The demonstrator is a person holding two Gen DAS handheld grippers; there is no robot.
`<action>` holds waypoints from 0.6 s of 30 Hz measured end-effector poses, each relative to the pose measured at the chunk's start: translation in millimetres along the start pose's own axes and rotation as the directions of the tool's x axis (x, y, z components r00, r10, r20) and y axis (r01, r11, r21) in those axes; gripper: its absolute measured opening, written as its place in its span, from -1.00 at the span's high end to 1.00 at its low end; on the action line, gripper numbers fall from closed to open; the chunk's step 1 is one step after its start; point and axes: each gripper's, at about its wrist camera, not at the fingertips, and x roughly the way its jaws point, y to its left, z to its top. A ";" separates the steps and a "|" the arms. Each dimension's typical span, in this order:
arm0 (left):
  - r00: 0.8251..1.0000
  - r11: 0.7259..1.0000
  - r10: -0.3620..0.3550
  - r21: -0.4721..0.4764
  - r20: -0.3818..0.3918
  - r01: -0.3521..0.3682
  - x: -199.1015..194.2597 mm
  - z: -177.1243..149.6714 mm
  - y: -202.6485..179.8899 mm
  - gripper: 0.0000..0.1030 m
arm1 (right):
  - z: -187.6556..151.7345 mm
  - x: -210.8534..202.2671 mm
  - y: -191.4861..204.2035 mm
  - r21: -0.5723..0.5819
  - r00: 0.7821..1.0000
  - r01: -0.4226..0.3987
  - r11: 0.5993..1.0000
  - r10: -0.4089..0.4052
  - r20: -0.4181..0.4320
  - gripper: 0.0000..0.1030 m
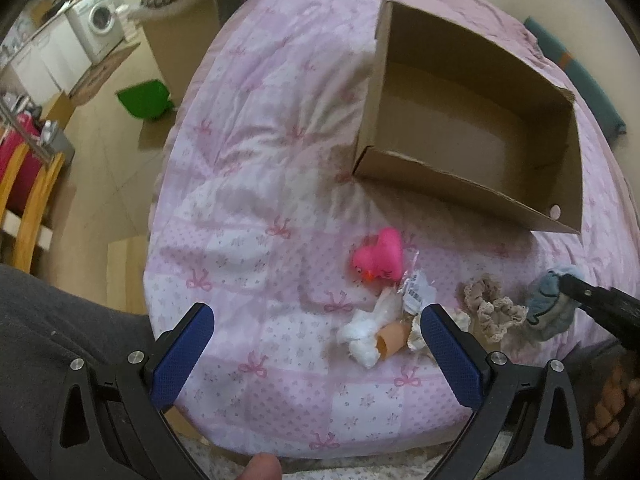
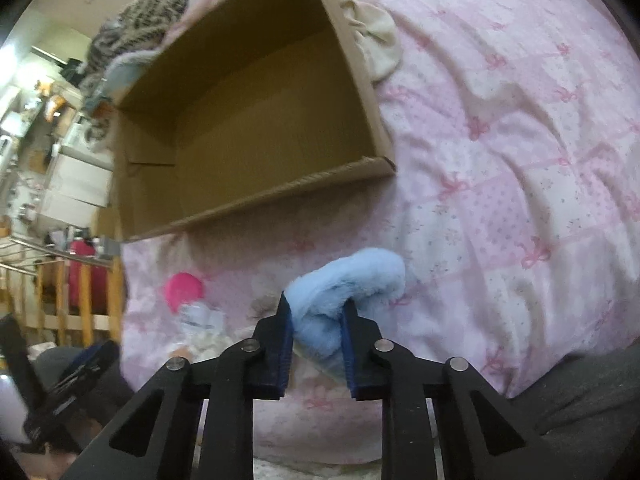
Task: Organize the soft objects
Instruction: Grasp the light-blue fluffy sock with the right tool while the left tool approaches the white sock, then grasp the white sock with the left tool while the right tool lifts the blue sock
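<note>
An open, empty cardboard box [image 1: 472, 128] lies on the pink quilted bed; it also shows in the right wrist view [image 2: 248, 128]. My right gripper [image 2: 316, 312] is shut on a fluffy light-blue soft toy [image 2: 348, 280], held near the bed in front of the box; the toy also shows in the left wrist view [image 1: 548, 300]. My left gripper [image 1: 316, 320] is open and empty, low over the bed's near edge. Just ahead of it lie a pink rubber duck [image 1: 380, 258], a white soft toy with a tan tube [image 1: 376, 332] and a beige lace scrunchie [image 1: 492, 308].
A cream cloth [image 2: 376, 40] lies on the bed beside the box's right wall. A green bin [image 1: 144, 98], a washing machine [image 1: 98, 20] and a wooden chair [image 1: 28, 196] stand on the floor to the left. A knitted blanket [image 2: 132, 20] is behind the box.
</note>
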 end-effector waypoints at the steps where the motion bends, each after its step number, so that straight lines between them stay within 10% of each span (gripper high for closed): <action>1: 1.000 1.000 0.005 -0.008 -0.009 -0.005 1.5 1.6 1.7 -1.00 | 0.4 -5.5 3.3 -0.011 0.999 -0.032 0.999 0.032 0.017 0.58; 8: 0.994 1.000 -0.008 -0.029 -0.107 0.005 25.7 5.3 0.7 -0.96 | 3.7 -52.7 25.0 -0.126 0.963 -0.165 0.978 0.187 0.193 0.58; 13: 0.979 0.998 -0.043 -0.047 -0.200 0.034 50.6 -1.7 -5.7 -0.37 | 2.9 -47.1 18.4 -0.109 0.955 -0.199 0.974 0.218 0.202 0.58; 18: 0.972 0.996 -0.049 -0.077 -0.229 0.032 62.8 -0.2 -3.3 -0.28 | -3.2 -48.2 17.8 -0.101 0.955 -0.202 0.974 0.219 0.199 0.58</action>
